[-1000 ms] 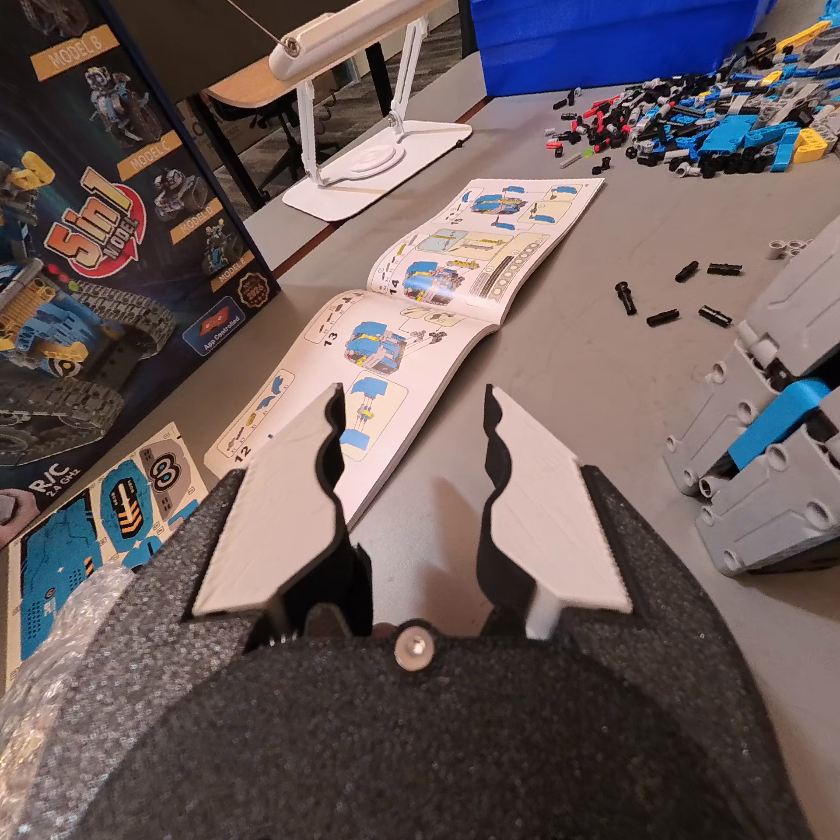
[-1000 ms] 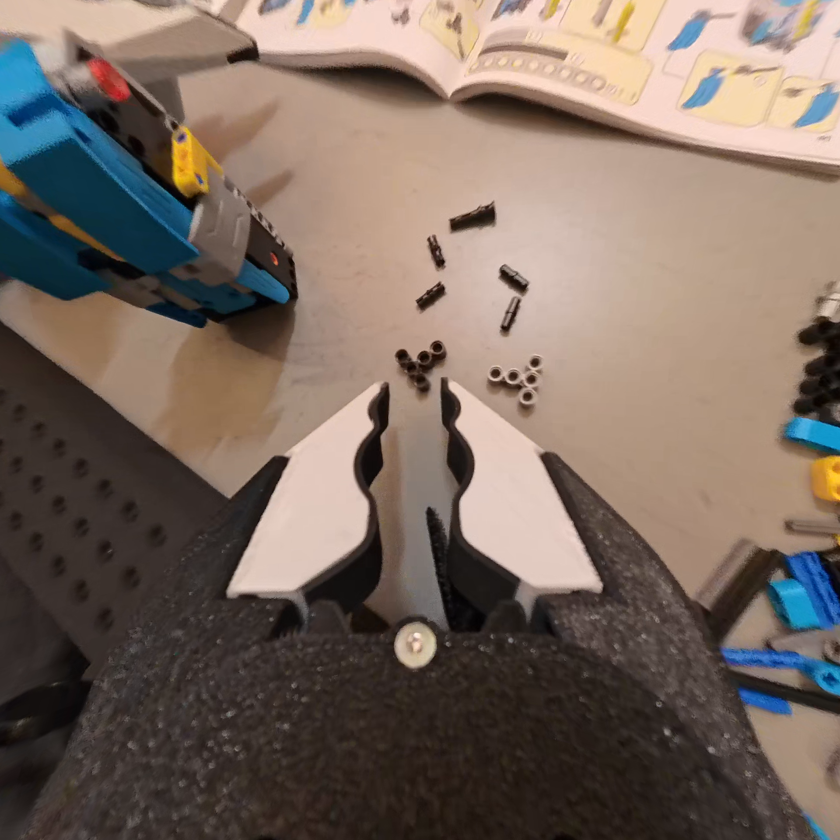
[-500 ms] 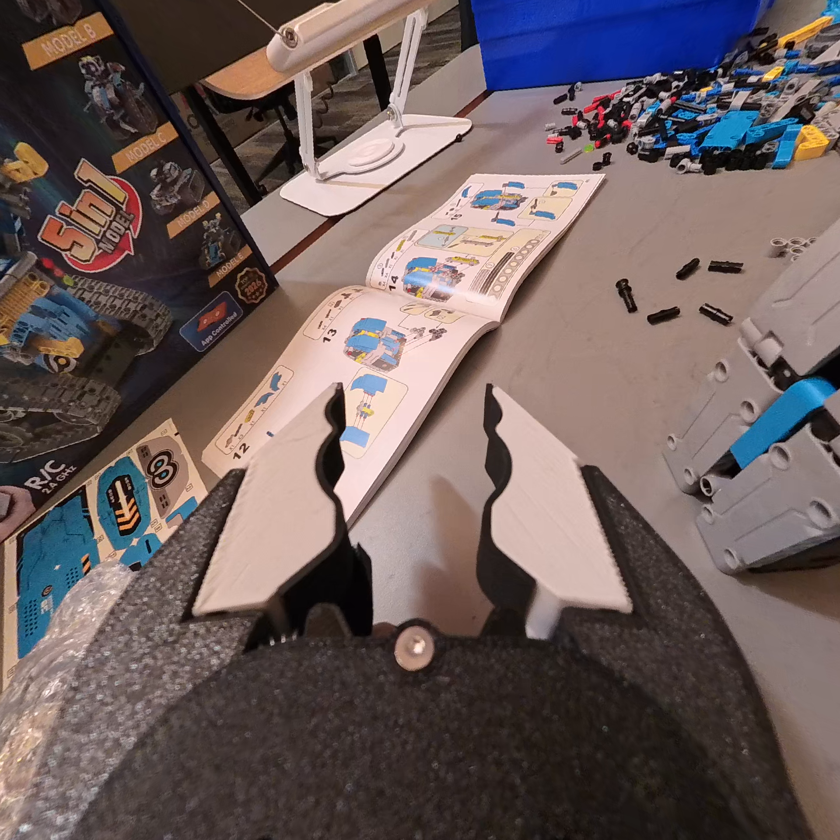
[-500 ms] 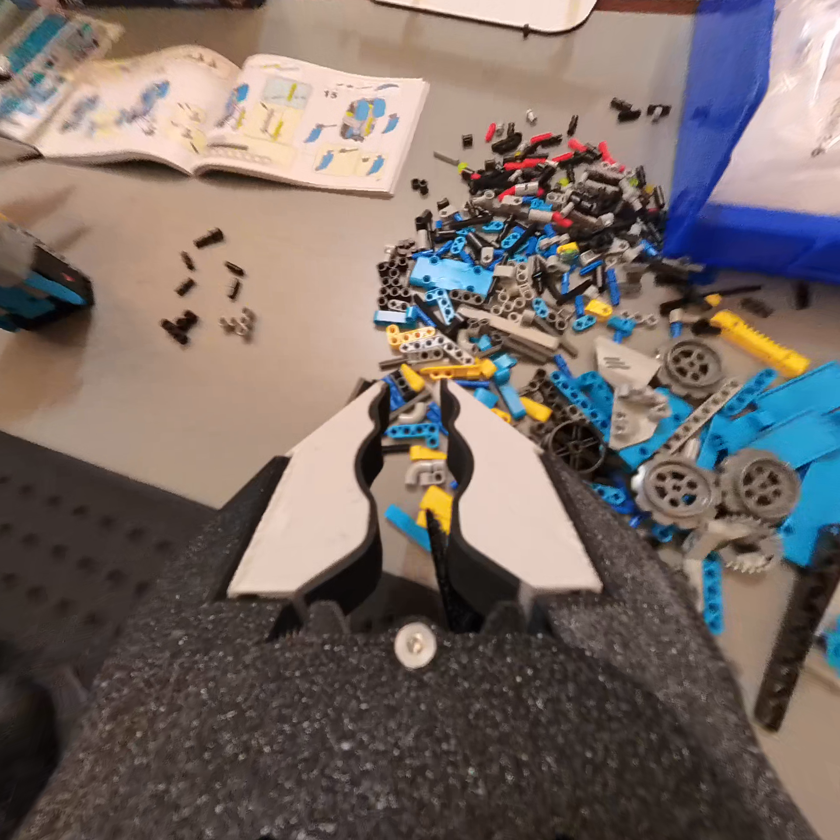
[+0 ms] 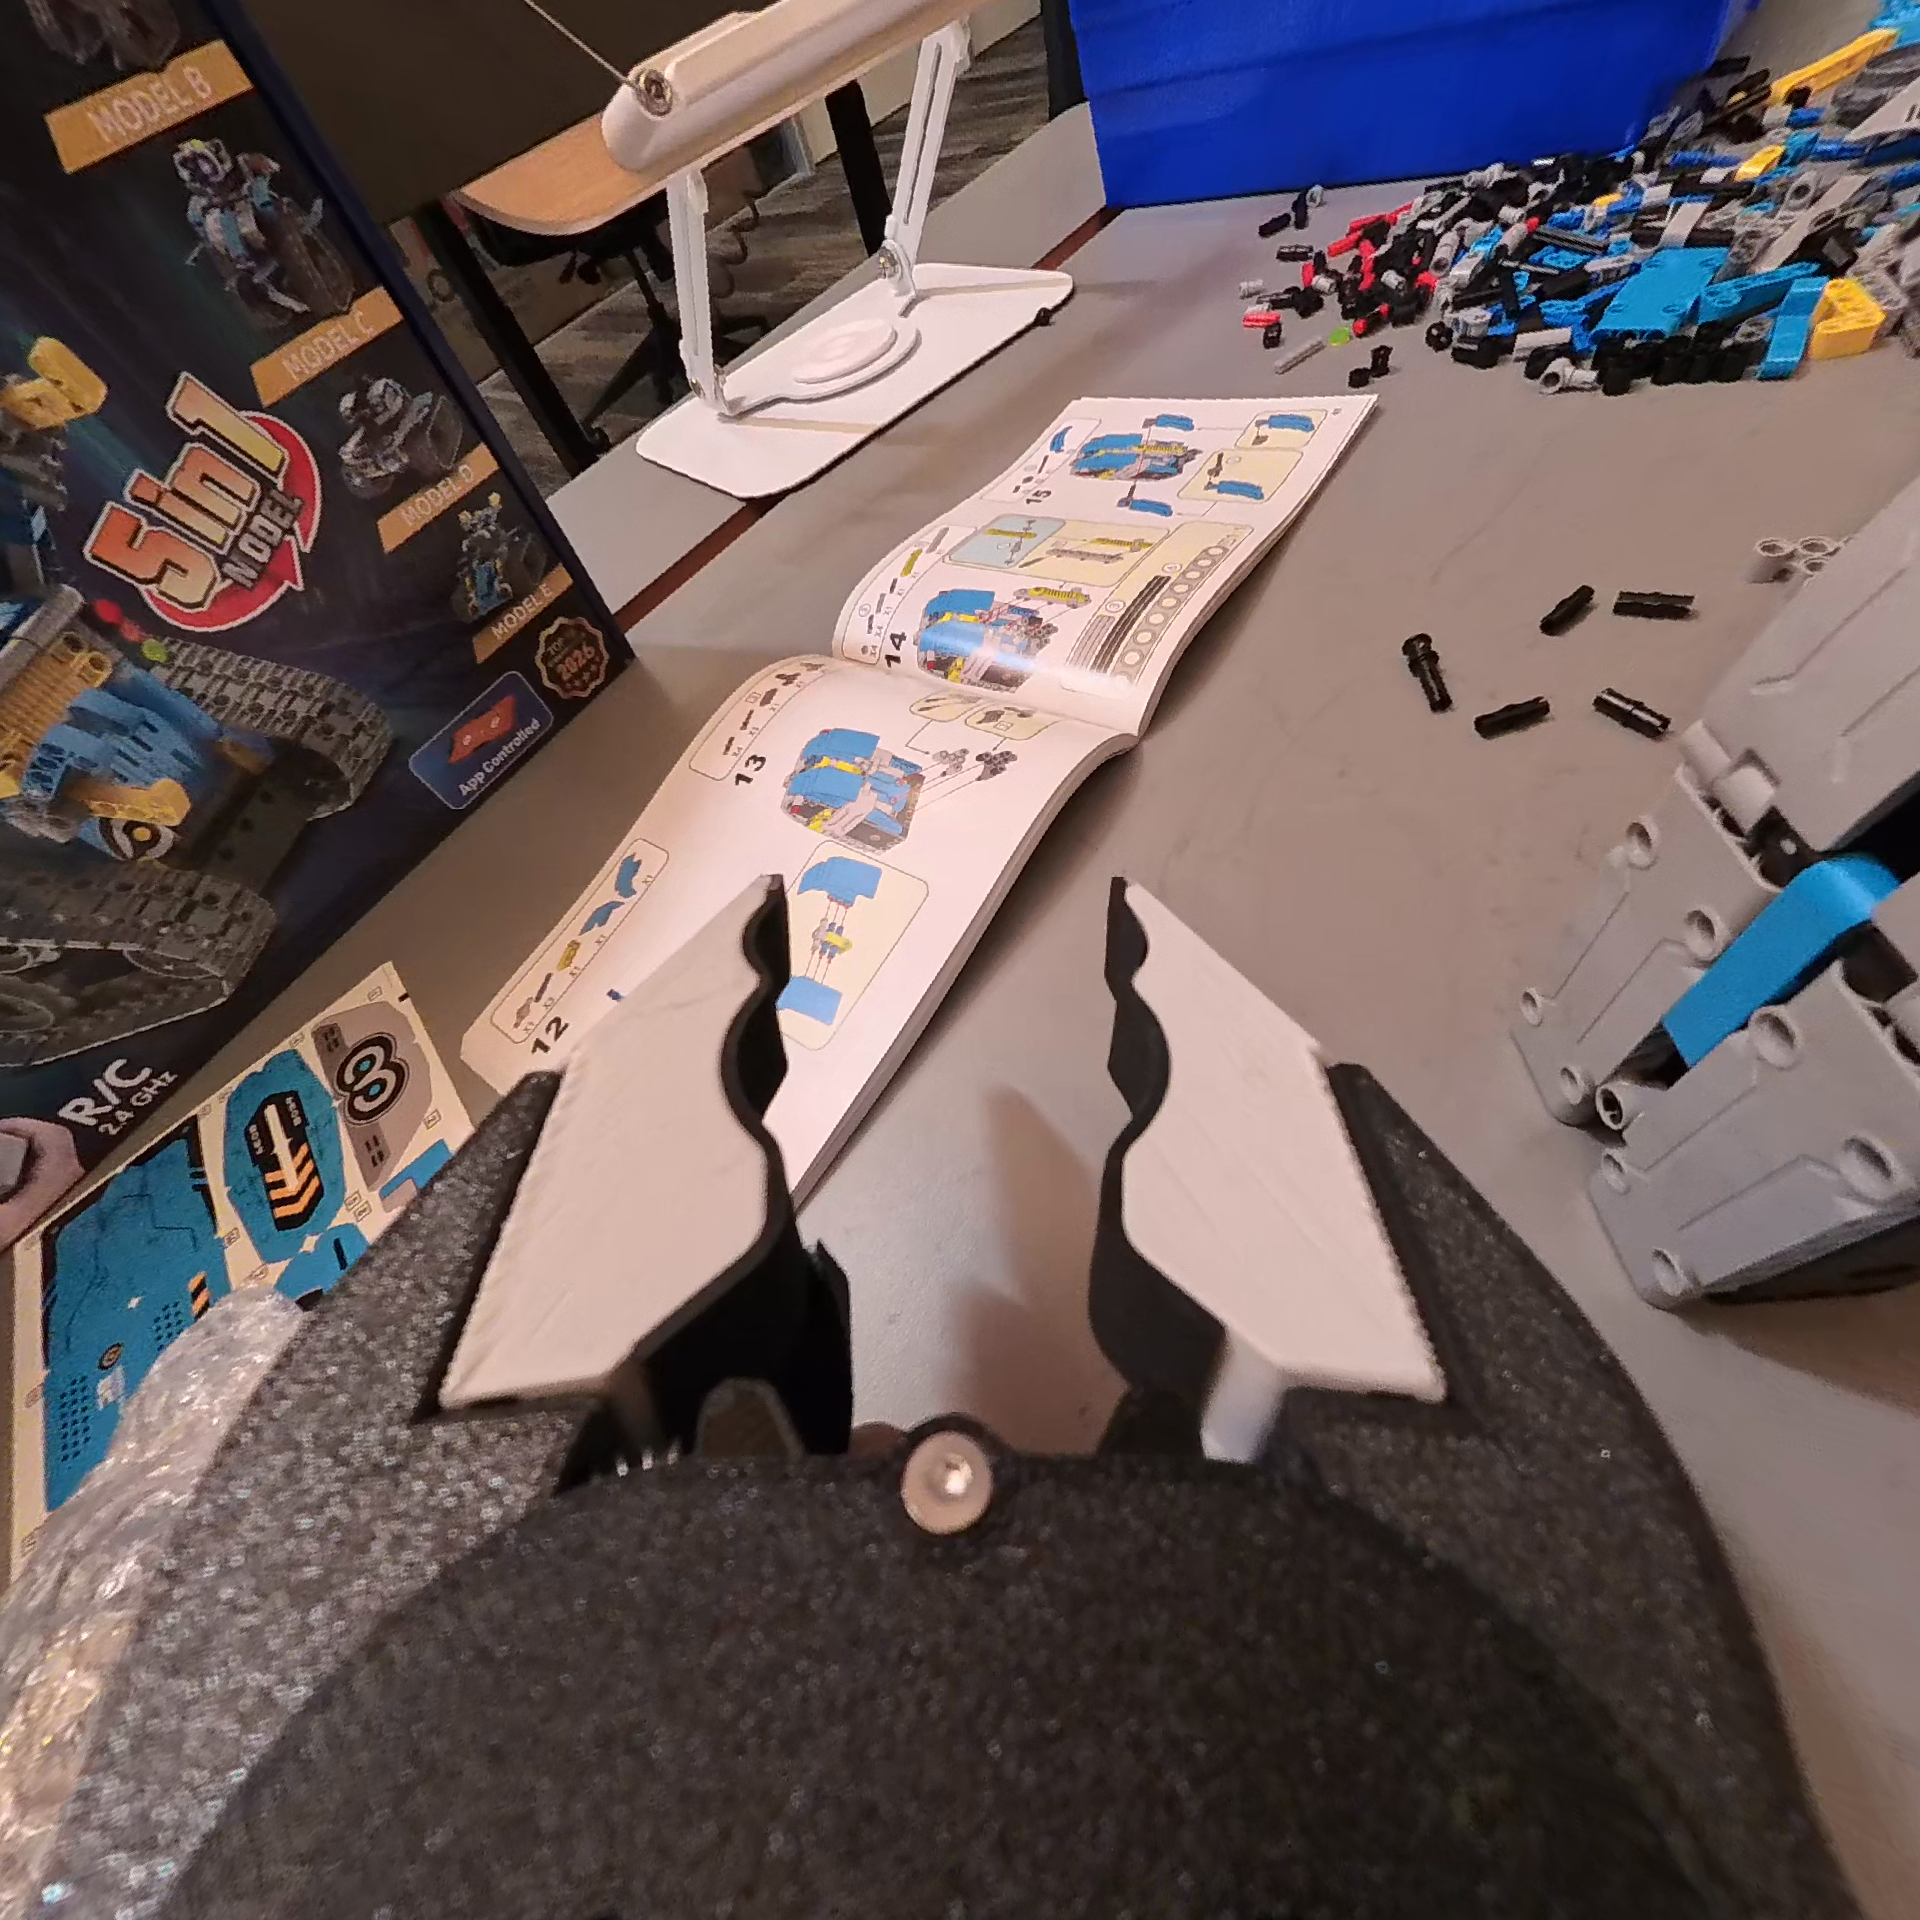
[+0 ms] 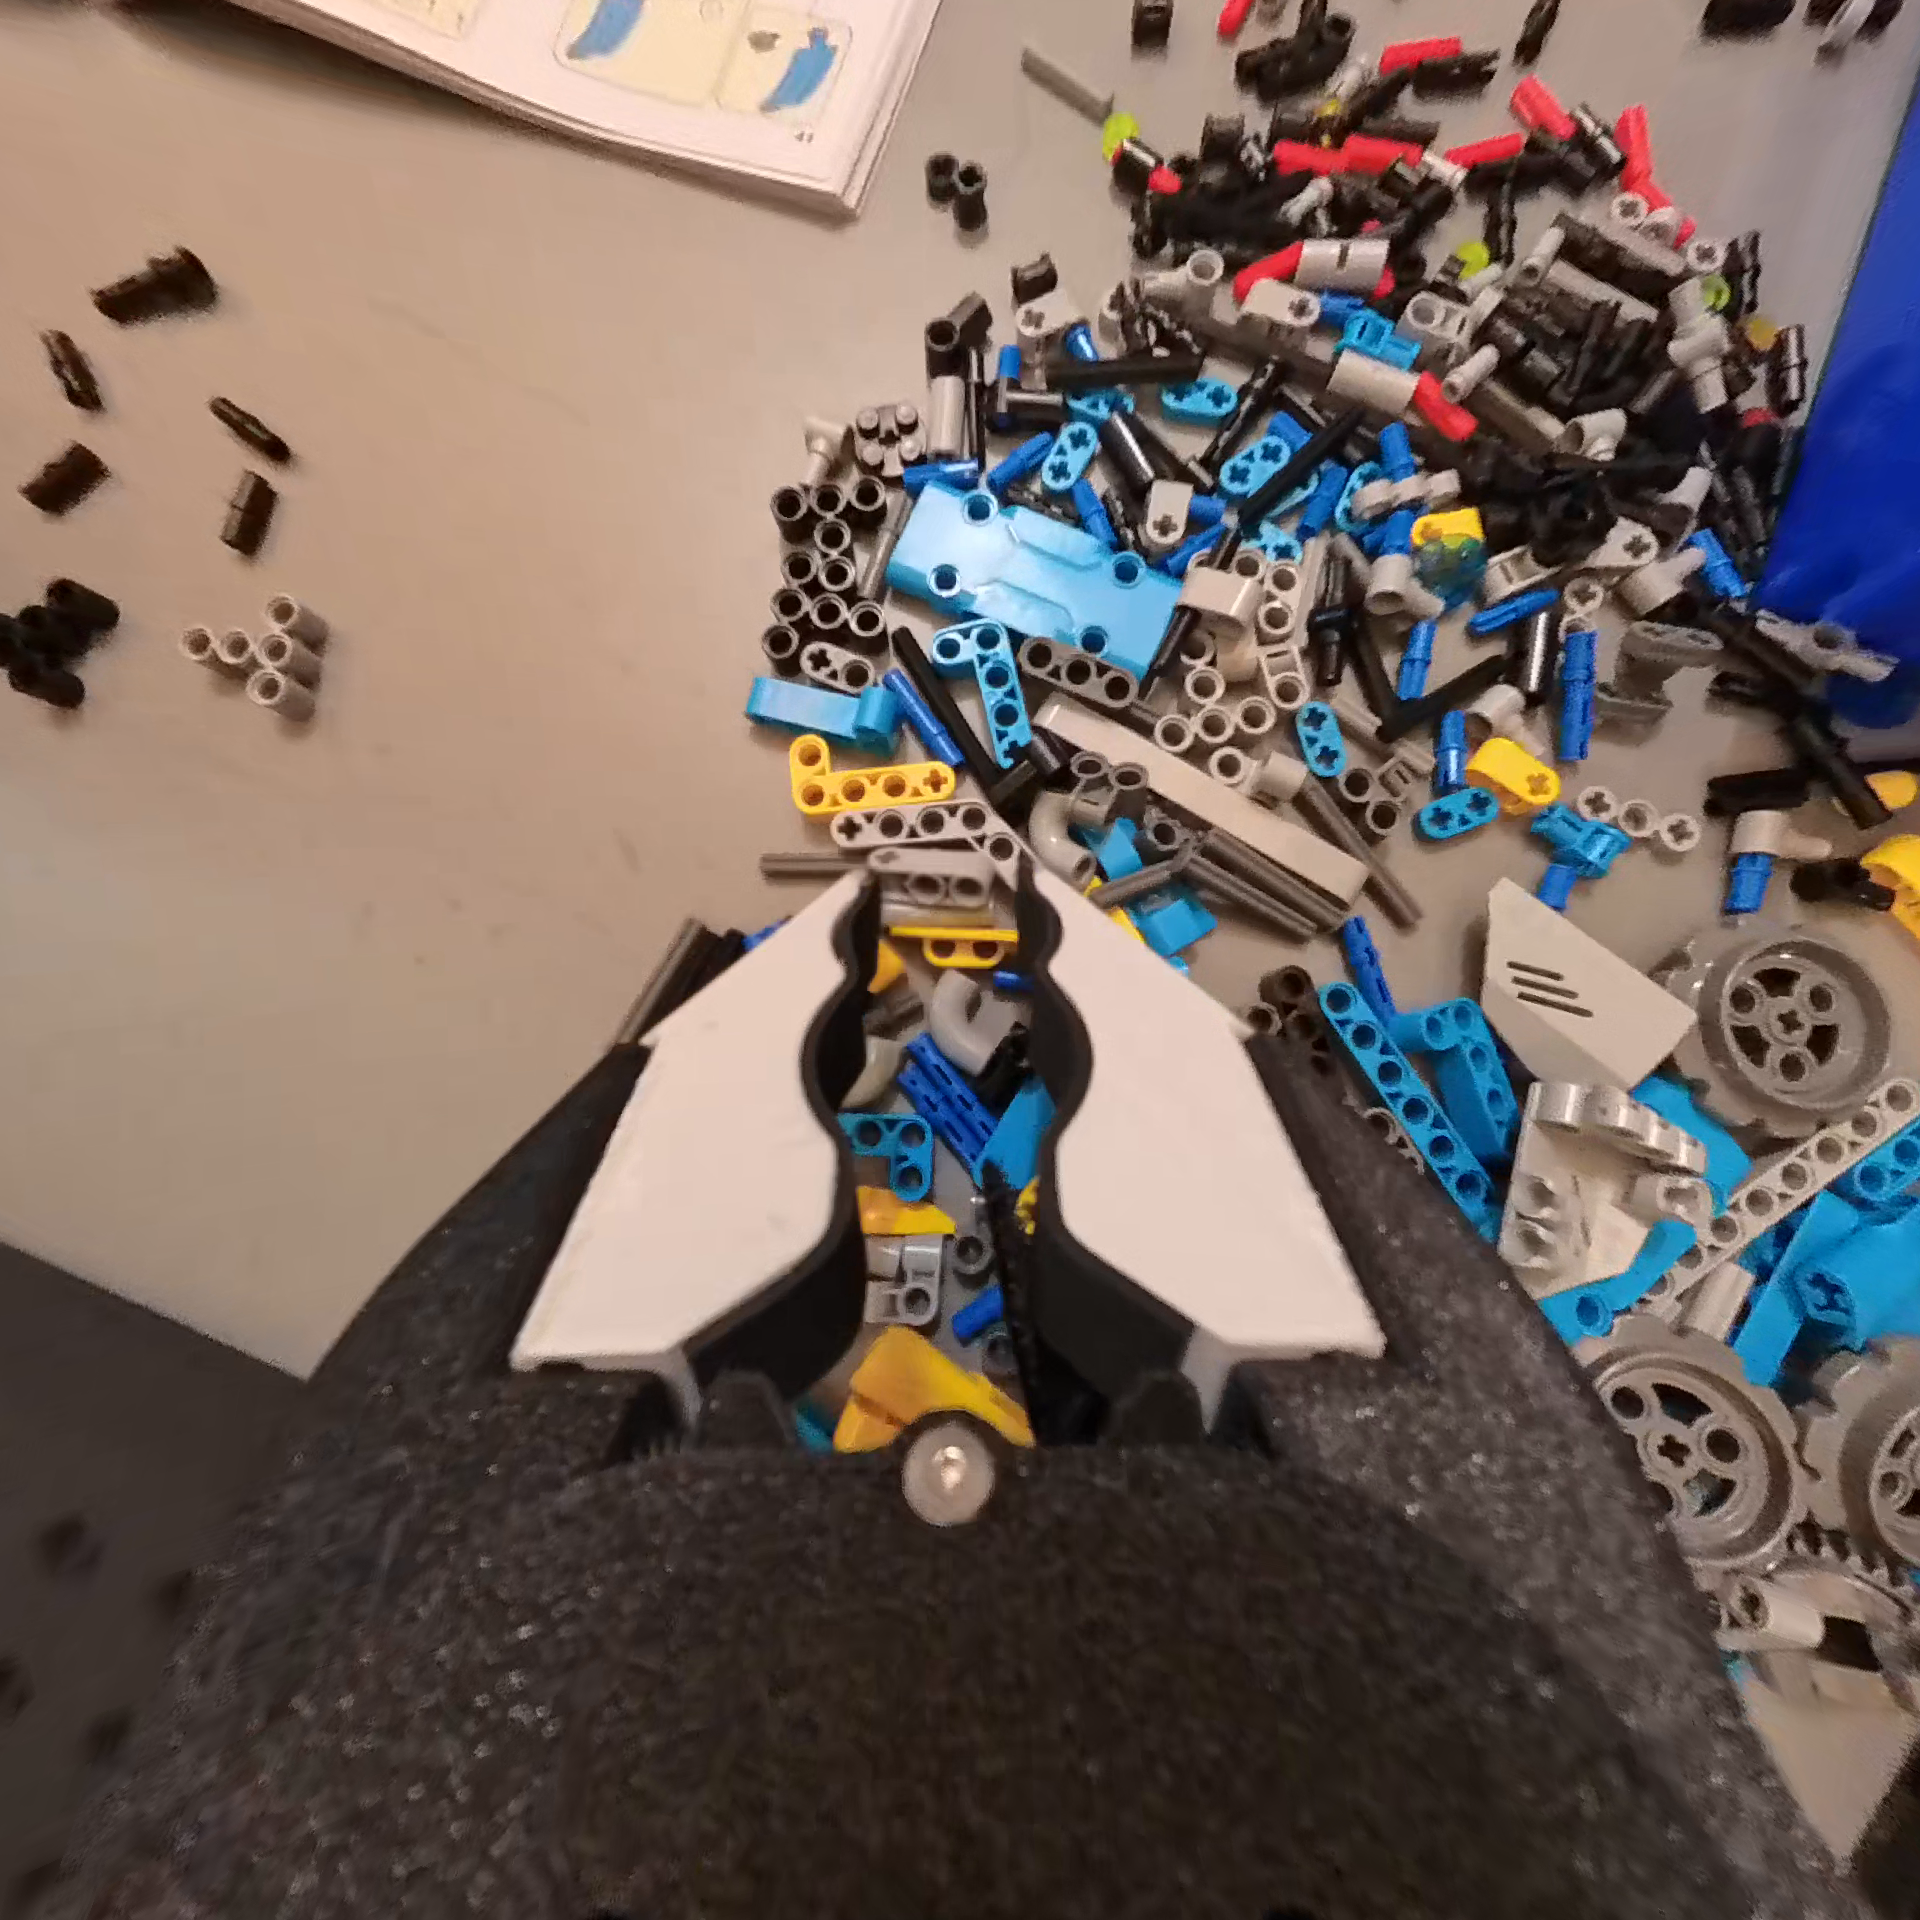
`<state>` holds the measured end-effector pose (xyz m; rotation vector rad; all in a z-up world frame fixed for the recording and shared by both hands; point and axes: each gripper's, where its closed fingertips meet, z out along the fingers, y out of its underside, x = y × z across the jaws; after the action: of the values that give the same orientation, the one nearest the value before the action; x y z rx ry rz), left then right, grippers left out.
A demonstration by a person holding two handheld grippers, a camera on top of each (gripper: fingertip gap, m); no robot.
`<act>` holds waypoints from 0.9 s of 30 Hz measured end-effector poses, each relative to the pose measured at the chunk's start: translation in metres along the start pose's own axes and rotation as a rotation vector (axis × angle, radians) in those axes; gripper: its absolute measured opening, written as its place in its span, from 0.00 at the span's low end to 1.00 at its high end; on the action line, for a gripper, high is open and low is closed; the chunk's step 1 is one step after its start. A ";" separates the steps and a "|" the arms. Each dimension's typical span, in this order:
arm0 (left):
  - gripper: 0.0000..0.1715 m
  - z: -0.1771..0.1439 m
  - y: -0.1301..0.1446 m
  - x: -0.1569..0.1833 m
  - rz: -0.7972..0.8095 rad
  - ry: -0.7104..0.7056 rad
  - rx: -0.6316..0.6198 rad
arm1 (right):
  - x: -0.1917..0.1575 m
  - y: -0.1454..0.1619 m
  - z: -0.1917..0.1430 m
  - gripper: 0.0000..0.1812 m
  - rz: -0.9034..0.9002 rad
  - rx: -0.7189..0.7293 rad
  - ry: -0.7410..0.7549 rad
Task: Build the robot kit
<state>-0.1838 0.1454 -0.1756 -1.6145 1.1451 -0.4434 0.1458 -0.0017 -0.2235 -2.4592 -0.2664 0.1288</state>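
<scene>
The loose brick pile (image 6: 1299, 644) is a jumble of blue, grey, black, red and yellow beams, pins and grey wheels, spread on the grey table (image 6: 468, 831) beside a blue bin (image 6: 1860, 468). The right gripper (image 6: 943, 883) hangs over its near edge, jaws slightly parted, gripping nothing (pieces show through the gap). The left gripper (image 5: 940, 894) sits wide open and empty, above the open instruction booklet (image 5: 935, 727), with a grey-and-blue partly built model (image 5: 1766, 987) to its right.

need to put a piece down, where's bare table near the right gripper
Bare grey table lies left of the parts pile, below the booklet, around the loose black pins and grey connectors. The right gripper hangs over the crowded pile.
</scene>
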 end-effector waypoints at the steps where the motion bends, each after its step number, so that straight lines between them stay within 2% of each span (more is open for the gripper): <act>1: 0.36 0.000 0.000 0.000 -0.002 0.000 0.001 | 0.002 0.000 -0.001 0.12 0.006 0.006 0.006; 9: 0.36 0.000 0.000 0.000 -0.003 0.002 0.002 | 0.026 0.016 -0.016 0.09 0.065 -0.030 0.051; 15: 0.36 0.000 0.000 0.000 -0.003 0.002 0.002 | 0.045 0.015 -0.032 0.09 0.081 -0.009 0.109; 20: 0.36 0.000 0.000 0.000 -0.002 0.002 0.003 | 0.078 0.025 -0.054 0.08 0.090 -0.026 0.219; 23: 0.36 0.000 0.000 0.000 -0.003 0.003 0.002 | 0.083 0.029 -0.061 0.08 0.161 0.000 0.176; 27: 0.36 0.000 0.000 0.000 -0.003 0.003 0.001 | 0.071 0.022 -0.051 0.08 0.191 0.051 0.102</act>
<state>-0.1838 0.1453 -0.1757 -1.6157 1.1451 -0.4483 0.2269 -0.0329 -0.1993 -2.4272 0.0161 0.0898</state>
